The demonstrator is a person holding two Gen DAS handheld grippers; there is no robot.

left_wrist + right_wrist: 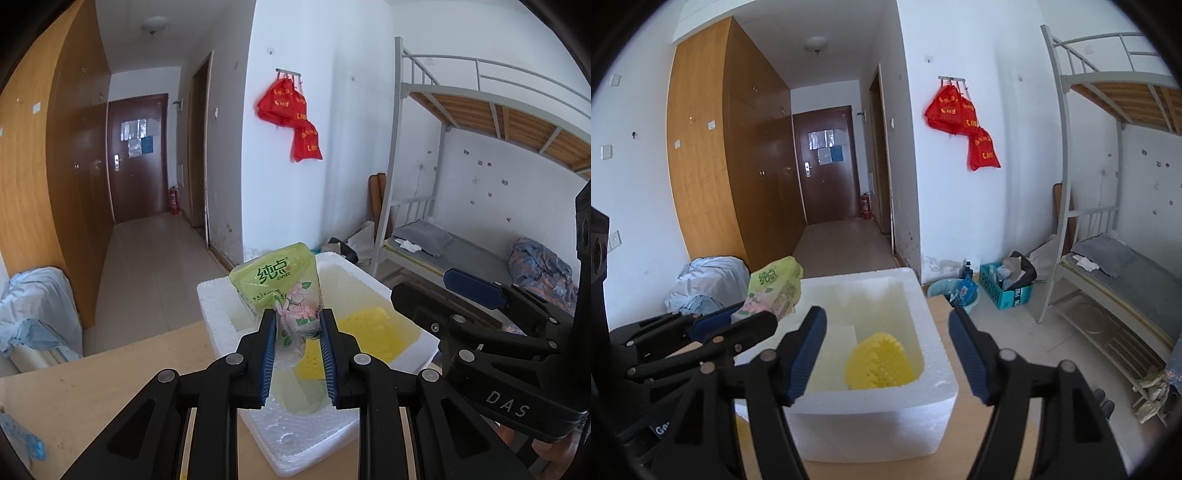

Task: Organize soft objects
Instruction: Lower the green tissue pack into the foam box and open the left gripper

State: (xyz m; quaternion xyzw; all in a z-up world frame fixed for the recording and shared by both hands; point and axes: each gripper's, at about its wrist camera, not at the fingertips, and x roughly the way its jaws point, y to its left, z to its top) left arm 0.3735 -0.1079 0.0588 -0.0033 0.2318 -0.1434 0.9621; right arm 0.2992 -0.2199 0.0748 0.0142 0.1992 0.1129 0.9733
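Take the white foam box (871, 417) on the wooden table (92, 387) as your reference for every position below.

Start at the left side. Your left gripper (297, 354) is clamped narrow on the clear tail end of a green tissue pack (275, 282). The pack stands above the box, over its left rim as seen from the right wrist view, and it is not yet inside. Its printed green body projects past the fingertips, so only the crimped wrapper is held. Expect the pack to sag or swing, since the grip is on loose film rather than on the bulk.

Move to the centre. A yellow sponge (879, 363) already lies on the box floor, against the near right wall. The floor to the left of the sponge is free.

Move to the right. Your right gripper (888, 354) stands with its jaws wide and nothing between them, poised over the near edge of the box, above the sponge. It is carrying nothing.

The step in hand is judged to be depositing the tissue pack. To complete it, lower the left gripper until the pack rests in the free area beside the sponge, then open the jaws. Keep the right gripper clear of the left rim during the descent.
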